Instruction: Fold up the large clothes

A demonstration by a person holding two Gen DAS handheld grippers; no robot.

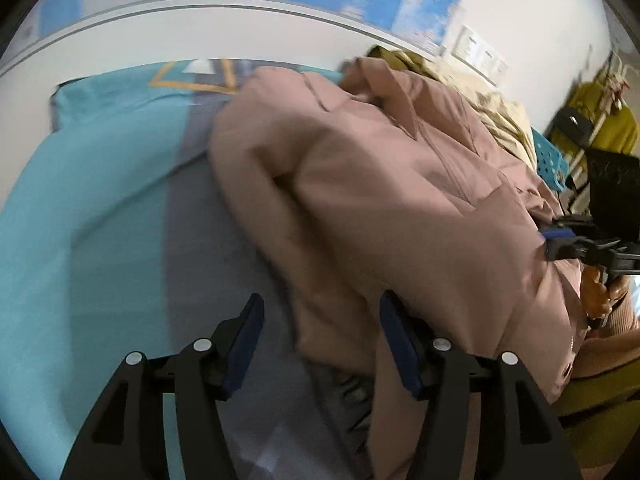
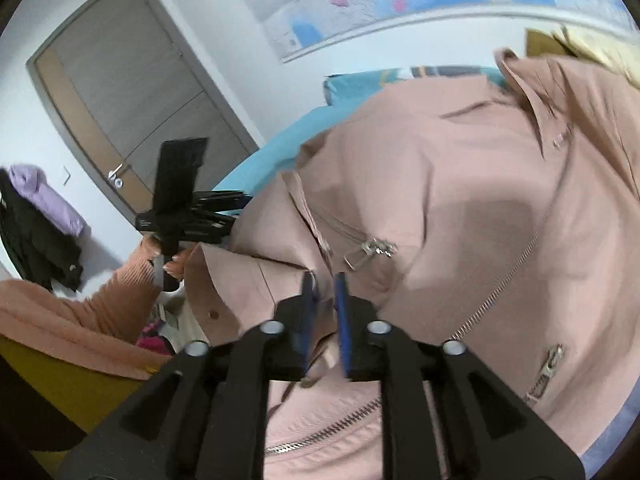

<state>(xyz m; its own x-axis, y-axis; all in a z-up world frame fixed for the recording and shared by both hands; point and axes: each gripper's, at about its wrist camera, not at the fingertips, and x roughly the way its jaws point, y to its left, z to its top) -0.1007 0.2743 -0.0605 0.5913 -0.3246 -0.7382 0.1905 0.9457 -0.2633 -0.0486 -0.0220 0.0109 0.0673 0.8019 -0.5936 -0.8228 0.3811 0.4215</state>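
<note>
While the pink jacket (image 1: 392,184) lies heaped on the bed (image 1: 100,208), the left gripper (image 1: 322,340) gapes wide over its near hem, clamping nothing; the right gripper (image 2: 324,300) stands narrow above the zippered front, no cloth pinched.

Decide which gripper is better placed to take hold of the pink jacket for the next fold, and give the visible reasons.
Probably the right gripper: its narrow jaws sit right over a fold of the pink jacket near a zipper pull. The left gripper stands open at the jacket's edge, partly over the grey sheet.
</note>
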